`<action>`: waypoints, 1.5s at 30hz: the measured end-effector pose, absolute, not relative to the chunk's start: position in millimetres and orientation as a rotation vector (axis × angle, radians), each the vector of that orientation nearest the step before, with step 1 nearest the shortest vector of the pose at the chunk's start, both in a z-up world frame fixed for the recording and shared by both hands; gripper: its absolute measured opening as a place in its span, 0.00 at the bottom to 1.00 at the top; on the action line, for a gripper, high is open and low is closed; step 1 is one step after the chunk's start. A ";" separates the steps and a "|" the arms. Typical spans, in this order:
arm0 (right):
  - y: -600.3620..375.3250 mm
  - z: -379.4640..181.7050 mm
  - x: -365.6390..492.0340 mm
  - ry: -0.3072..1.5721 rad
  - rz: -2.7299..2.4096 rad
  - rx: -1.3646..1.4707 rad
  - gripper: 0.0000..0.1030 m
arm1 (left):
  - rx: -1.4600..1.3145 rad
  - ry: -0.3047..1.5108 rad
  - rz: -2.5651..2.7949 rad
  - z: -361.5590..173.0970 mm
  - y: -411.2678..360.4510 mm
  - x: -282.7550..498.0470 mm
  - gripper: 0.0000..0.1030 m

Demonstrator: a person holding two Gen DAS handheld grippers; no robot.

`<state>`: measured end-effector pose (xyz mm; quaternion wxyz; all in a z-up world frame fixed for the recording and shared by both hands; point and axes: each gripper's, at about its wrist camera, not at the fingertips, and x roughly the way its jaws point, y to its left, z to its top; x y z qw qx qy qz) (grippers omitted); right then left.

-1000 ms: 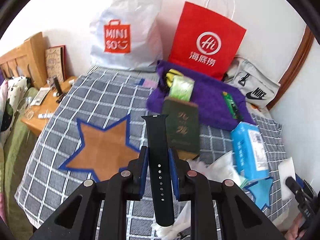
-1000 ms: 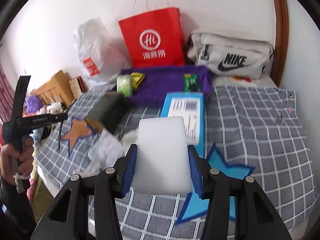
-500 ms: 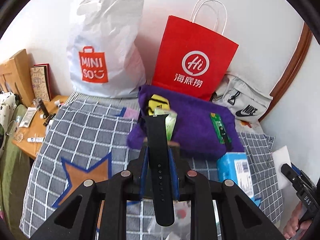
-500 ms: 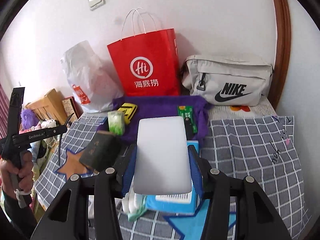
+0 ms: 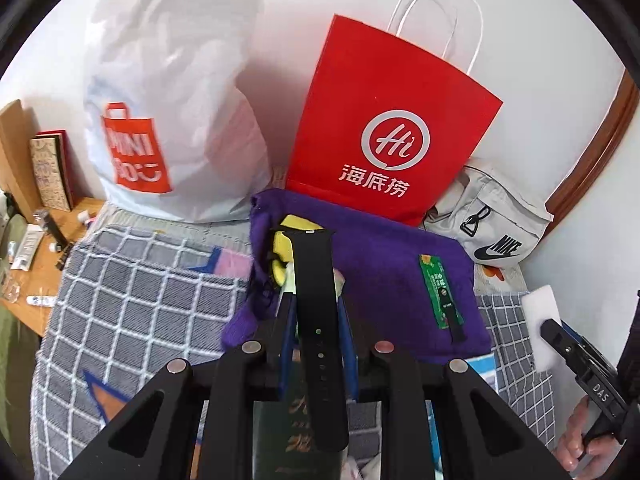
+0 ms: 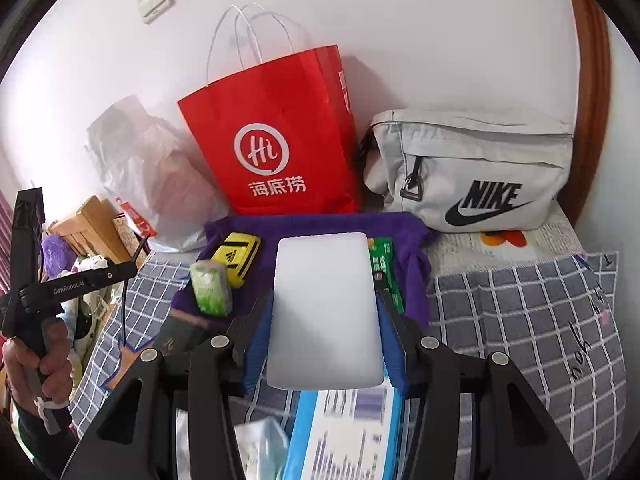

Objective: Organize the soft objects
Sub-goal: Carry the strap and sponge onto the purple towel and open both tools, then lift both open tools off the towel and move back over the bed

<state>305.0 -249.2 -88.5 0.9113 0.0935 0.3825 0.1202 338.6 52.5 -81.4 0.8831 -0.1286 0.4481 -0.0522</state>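
My left gripper (image 5: 316, 312) is shut on a black watch strap (image 5: 318, 320), held upright above the near edge of a purple towel (image 5: 384, 264). My right gripper (image 6: 324, 312) is shut on a white foam sponge (image 6: 324, 312), also over the purple towel (image 6: 320, 222). On the towel lie a yellow wristband (image 6: 236, 258), a green tissue pack (image 6: 210, 288) and a green strip (image 6: 386, 272). The sponge and right gripper also show at the right edge of the left wrist view (image 5: 542, 316).
A red paper bag (image 5: 384, 132), a white Miniso bag (image 5: 168, 92) and a grey Nike pouch (image 6: 476, 172) stand against the wall behind the towel. A dark green booklet (image 5: 296, 424), a blue tissue pack (image 6: 348, 432) and crumpled tissue lie on the checked bedspread (image 6: 520, 312). A wooden bedside table (image 5: 36, 248) stands left.
Both grippers have moved forward across the bed toward the purple towel and wall, still holding the strap and the sponge. The star patches have dropped out below.
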 end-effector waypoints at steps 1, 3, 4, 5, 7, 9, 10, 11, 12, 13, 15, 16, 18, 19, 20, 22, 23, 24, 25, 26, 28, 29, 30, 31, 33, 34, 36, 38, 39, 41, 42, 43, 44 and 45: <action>-248.8 -90.0 311.4 0.789 0.249 0.195 0.48 | -0.272 0.936 -0.116 -83.4 50.7 344.5 0.19; -247.8 -93.0 323.7 0.785 0.250 0.201 0.48 | -0.271 0.941 -0.126 -87.5 45.7 356.3 0.19; -247.1 -94.5 330.6 0.784 0.251 0.203 0.48 | -0.269 0.944 -0.131 -90.0 42.5 362.8 0.19; -246.5 -96.0 336.2 0.783 0.253 0.205 0.48 | -0.269 0.947 -0.134 -91.4 40.6 366.3 0.19; -245.2 -100.0 348.7 0.786 0.254 0.212 0.48 | -0.270 0.956 -0.147 -96.0 34.6 378.1 0.19; -244.1 -104.7 361.4 0.788 0.259 0.216 0.48 | -0.272 0.965 -0.158 -100.7 29.7 388.9 0.19; -243.5 -107.2 368.2 0.793 0.260 0.217 0.48 | -0.274 0.971 -0.163 -103.6 27.1 395.4 0.19; -242.8 -109.8 374.7 0.798 0.260 0.218 0.48 | -0.277 0.974 -0.165 -105.2 25.7 399.7 0.19; -242.1 -112.6 380.9 0.803 0.262 0.218 0.48 | -0.280 0.979 -0.169 -107.5 24.0 404.7 0.19; -241.5 -115.7 386.5 0.807 0.263 0.216 0.48 | -0.285 0.984 -0.172 -110.0 22.1 409.7 0.19; -241.1 -121.7 394.5 0.816 0.264 0.212 0.48 | -0.294 1.002 -0.170 -116.5 19.0 419.8 0.19; -241.2 -126.7 399.4 0.825 0.264 0.211 0.48 | -0.291 1.009 -0.161 -119.0 18.1 423.2 0.19; -242.3 -136.1 407.5 0.846 0.260 0.214 0.49 | -0.293 1.025 -0.144 -127.1 17.1 431.7 0.19; -242.6 -142.0 412.0 0.867 0.257 0.214 0.49 | -0.303 1.034 -0.146 -131.6 17.2 435.9 0.19; -243.0 -148.3 415.4 0.888 0.257 0.211 0.49 | -0.312 1.044 -0.148 -136.6 16.9 439.9 0.19; -244.3 -160.3 419.9 0.921 0.258 0.203 0.49 | -0.316 1.067 -0.142 -146.6 17.5 445.1 0.20; -244.8 -164.9 422.0 0.936 0.258 0.197 0.49 | -0.318 1.072 -0.141 -150.4 16.8 446.6 0.20; -244.9 -169.7 423.6 0.951 0.259 0.191 0.49 | -0.322 1.072 -0.143 -153.7 17.6 446.4 0.20; -245.4 -175.6 425.6 0.968 0.261 0.184 0.49 | -0.326 1.073 -0.144 -156.6 18.5 446.1 0.20; -246.1 -179.5 426.9 0.977 0.262 0.182 0.49 | -0.329 1.073 -0.142 -158.5 19.5 446.2 0.20; -246.8 -188.4 430.3 0.998 0.267 0.181 0.49 | -0.330 1.076 -0.131 -163.0 21.1 447.4 0.20; -246.5 -191.7 432.0 1.008 0.268 0.180 0.49 | -0.324 1.080 -0.129 -164.2 21.2 448.7 0.20; -245.5 -194.6 433.7 1.016 0.270 0.180 0.49 | -0.318 1.079 -0.132 -165.4 21.4 449.6 0.20; -244.1 -196.8 434.5 1.022 0.275 0.181 0.49 | -0.317 1.081 -0.133 -166.7 21.5 451.3 0.20; -239.7 -200.0 436.6 1.044 0.293 0.173 0.49 | -0.328 1.089 -0.140 -170.1 23.4 451.9 0.20; -237.3 -199.8 436.7 1.046 0.296 0.161 0.49 | -0.333 1.094 -0.143 -171.5 24.0 452.6 0.20; -235.2 -197.5 436.7 1.039 0.297 0.154 0.49 | -0.342 1.103 -0.150 -174.2 25.5 453.6 0.20; -232.7 -195.5 436.9 1.040 0.324 0.148 0.55 | -0.351 1.110 -0.149 -175.7 27.1 454.7 0.20; -231.0 -194.7 436.8 1.042 0.333 0.139 0.60 | -0.356 1.113 -0.151 -176.2 27.3 455.3 0.20; -228.9 -192.9 434.4 1.027 0.329 0.115 0.65 | -0.348 1.118 -0.154 -175.9 26.5 456.0 0.20; -227.7 -191.7 432.9 1.021 0.327 0.108 0.67 | -0.342 1.116 -0.155 -174.3 25.9 455.5 0.24; -225.0 -191.0 432.2 1.020 0.330 0.108 0.68 | -0.340 1.112 -0.154 -172.1 25.4 454.9 0.31; -224.4 -190.1 431.2 1.018 0.335 0.114 0.68 | -0.339 1.105 -0.154 -170.1 24.3 454.7 0.35; -223.7 -189.0 430.3 1.012 0.338 0.120 0.68 | -0.335 1.093 -0.155 -166.4 23.8 453.1 0.38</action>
